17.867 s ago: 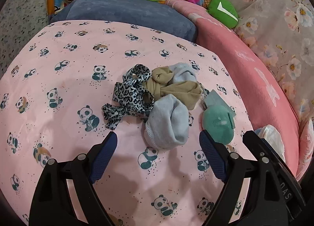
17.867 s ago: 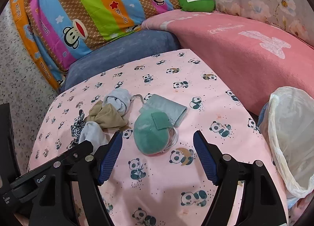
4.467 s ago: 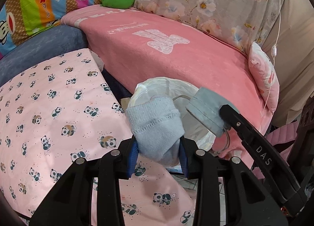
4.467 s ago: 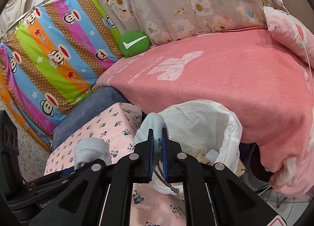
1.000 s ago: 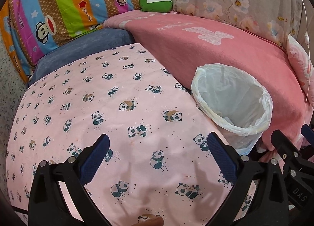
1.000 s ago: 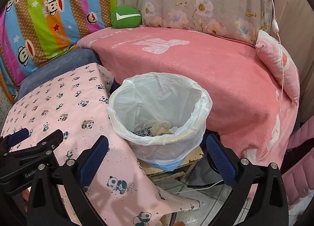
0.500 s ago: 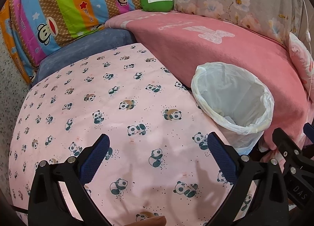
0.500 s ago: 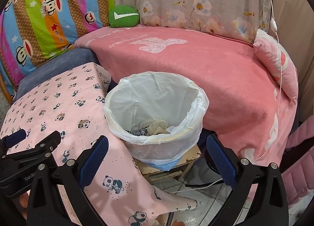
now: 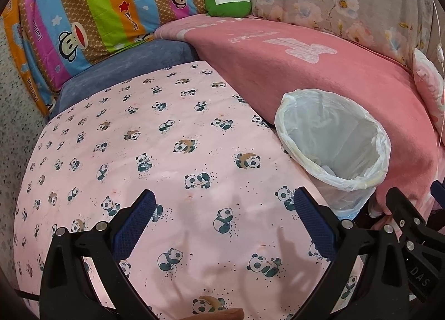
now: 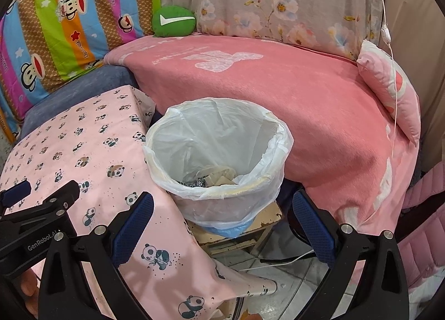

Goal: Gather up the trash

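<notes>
- Left tool (image 9: pixel 222 220): blue pads wide apart, nothing btwn them, held over the panda-print cloth (image 9: pixel 155 153) covering the bench, near its front edge.
- Right tool (image 10: pixel 222 217): pads also wide apart, empty, held off the bench's right edge, w/ the trash bin (image 10: pixel 219 178) right ahead of it.
- Bin has a white plastic liner, stands just beside the bench's right edge on a worn little wooden stool (image 10: pixel 236 233).
- In the bin, at the bottom: beige fabric (image 10: pixel 219 175) and a leopard-print scrap (image 10: pixel 200 181), partly hidden by the liner.
- Pink blanket (image 10: pixel 292 103) lies behind the bin; green cushion (image 10: pixel 173 21) at the back, by the striped monkey-print cloth (image 10: pixel 64 22).
</notes>
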Demonstrator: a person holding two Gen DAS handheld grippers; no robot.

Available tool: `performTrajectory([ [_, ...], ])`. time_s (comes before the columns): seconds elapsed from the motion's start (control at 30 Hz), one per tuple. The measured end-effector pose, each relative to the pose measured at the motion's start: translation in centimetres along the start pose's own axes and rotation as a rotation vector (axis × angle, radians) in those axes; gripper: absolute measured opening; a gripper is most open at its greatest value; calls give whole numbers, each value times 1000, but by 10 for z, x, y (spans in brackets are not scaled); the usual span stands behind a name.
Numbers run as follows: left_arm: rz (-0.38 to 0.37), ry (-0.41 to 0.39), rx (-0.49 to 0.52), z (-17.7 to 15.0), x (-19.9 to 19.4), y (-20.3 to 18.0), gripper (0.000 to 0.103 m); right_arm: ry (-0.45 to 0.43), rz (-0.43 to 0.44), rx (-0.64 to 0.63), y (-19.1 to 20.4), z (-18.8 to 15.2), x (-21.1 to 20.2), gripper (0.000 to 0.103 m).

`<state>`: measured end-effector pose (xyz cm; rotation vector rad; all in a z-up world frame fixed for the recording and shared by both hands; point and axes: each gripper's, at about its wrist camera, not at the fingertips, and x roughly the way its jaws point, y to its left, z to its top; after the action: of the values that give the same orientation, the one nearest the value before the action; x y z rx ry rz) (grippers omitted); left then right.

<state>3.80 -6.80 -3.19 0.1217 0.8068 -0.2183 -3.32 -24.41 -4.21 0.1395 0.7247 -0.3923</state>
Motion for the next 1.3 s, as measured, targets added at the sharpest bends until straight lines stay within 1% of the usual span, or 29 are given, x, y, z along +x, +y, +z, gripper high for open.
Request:
performTrajectory([
  [0.53,6,-2,-4,-2,-2,0,95,2,-2,1,0,-4,-2,97],
  [1.3,5,-14,16,-3,-7,-8,95,1,-1,4,-2,-5,-2,97],
])
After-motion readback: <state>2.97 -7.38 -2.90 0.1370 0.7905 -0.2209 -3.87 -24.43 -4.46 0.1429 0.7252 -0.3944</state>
